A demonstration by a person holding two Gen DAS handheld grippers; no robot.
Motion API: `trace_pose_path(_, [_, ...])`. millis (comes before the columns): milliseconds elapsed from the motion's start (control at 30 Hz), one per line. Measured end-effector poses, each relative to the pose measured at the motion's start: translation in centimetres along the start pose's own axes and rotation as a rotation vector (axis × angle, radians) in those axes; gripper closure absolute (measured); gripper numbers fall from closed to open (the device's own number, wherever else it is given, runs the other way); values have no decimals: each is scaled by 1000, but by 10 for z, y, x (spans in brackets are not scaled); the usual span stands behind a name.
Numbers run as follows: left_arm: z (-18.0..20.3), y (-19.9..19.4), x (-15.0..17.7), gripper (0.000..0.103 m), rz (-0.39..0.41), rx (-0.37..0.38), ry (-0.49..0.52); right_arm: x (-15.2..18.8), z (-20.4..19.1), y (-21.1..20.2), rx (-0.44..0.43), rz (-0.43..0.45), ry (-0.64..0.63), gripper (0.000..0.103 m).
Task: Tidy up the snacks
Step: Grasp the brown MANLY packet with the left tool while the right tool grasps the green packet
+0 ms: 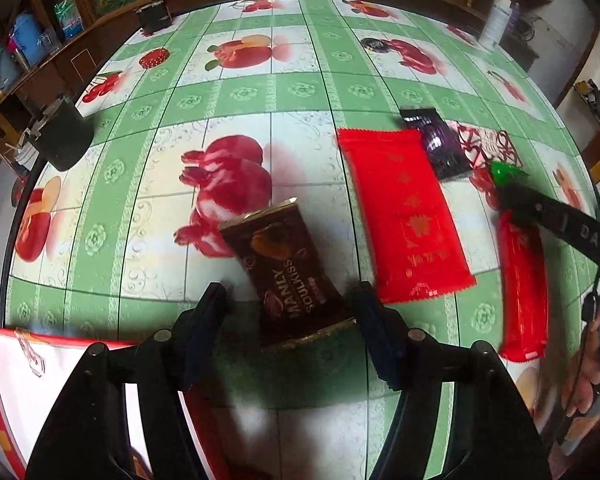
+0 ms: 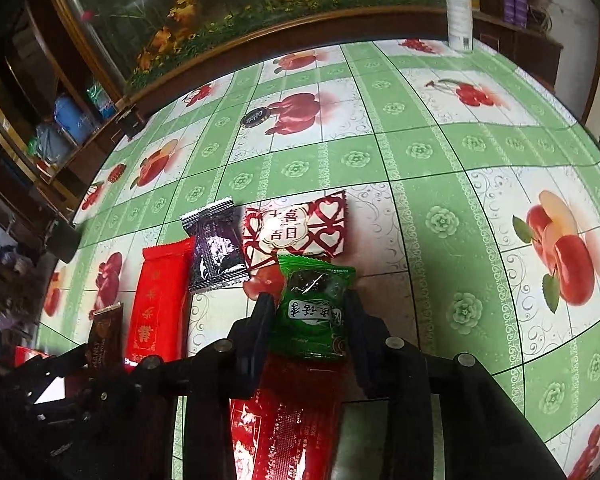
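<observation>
The lower end of the brown packet point(image 1: 290, 276) is hidden between the fingers of the left gripper point(image 1: 290, 320), and it cannot be told whether the pads touch it; a gap is seen on either side in the left wrist view, so the jaws are read as released around it. The packet is tilted, its upper end toward the fruit-print tabletop point(image 1: 260, 92). A red and white box point(image 1: 16, 364) is cut off at the lower left corner.

In the right wrist view the green packet point(image 2: 314, 308) is grasped by the right gripper point(image 2: 310, 320), both fingers pressed on its edges. Beneath it a long red packet point(image 2: 288, 420) is partly covered and runs out of frame at the bottom. The heart-pattern packet point(image 2: 296, 232) is overlapped at its lower edge by the green one. The purple packet point(image 2: 214, 246) is seen just beside it, and the flat red packet point(image 2: 160, 300) further left.

The right gripper's body point(image 1: 556, 220) is seen entering from the right in the left wrist view, pointed steeply down; fingers of a hand point(image 1: 592, 380) are blurred at the edge.
</observation>
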State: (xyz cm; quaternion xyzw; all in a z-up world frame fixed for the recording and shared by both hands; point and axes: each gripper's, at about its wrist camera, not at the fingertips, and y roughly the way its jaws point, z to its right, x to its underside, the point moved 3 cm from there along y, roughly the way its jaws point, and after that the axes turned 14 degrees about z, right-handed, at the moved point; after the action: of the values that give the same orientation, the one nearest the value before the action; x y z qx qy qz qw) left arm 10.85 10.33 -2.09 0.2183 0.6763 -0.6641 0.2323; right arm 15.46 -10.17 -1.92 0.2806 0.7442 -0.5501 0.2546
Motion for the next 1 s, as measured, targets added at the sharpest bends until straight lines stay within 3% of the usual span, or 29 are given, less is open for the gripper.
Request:
trace_pose_path(300, [-5, 6, -7, 38, 30, -25, -17, -1, 1, -1, 4, -3, -1, 67])
trace_pose_path(367, [-3, 4, -6, 48, 49, -14, -7, -1, 2, -1, 1, -4, 5, 67])
trace_pose_path(400, [0, 2, -6, 63, 66, 0, 11, -2, 2, -1, -2, -6, 9, 67])
trace_pose_path(433, [2, 1, -6, 67, 69, 5, 25, -2, 4, -1, -5, -7, 15, 67])
trace_pose_path(667, [6, -4, -1, 70, 88, 5, 44, -3, 10, -2, -29, -20, 63, 67])
trace_pose_path(900, [11, -19, 13, 71, 96, 31, 24, -7, 13, -6, -125, -20, 137, 67])
trace_pose_path(1000, [19, -41, 22, 71, 127, 61, 20, -12, 11, -14, -235, -8, 183, 67])
